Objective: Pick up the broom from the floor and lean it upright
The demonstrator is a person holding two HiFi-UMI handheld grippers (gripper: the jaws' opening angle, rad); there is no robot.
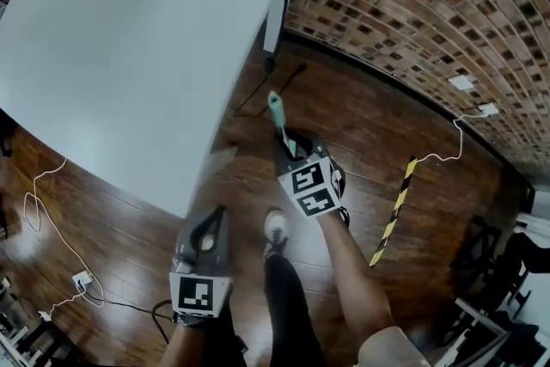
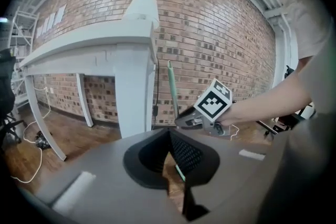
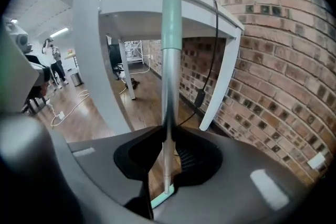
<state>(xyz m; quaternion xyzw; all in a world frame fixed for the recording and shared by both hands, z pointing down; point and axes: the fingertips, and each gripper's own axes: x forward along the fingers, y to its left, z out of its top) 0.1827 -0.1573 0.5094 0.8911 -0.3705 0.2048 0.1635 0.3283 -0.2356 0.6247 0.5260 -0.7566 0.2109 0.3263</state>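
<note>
Right gripper [image 1: 289, 147] clamps the broom [image 3: 170, 34] upright by its handle (left gripper [image 1: 213, 217] closed, empty).

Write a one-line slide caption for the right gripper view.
Right tongs clamp the broom by its pole, green grip framed by a white table and brick wall.

Grey left claw [image 1: 216, 212], grey right claw [image 1: 289, 140], square-marked cubes [image 1: 311, 187], dark trousers [image 1: 288, 305], white shoe [image 1: 275, 228]
</note>
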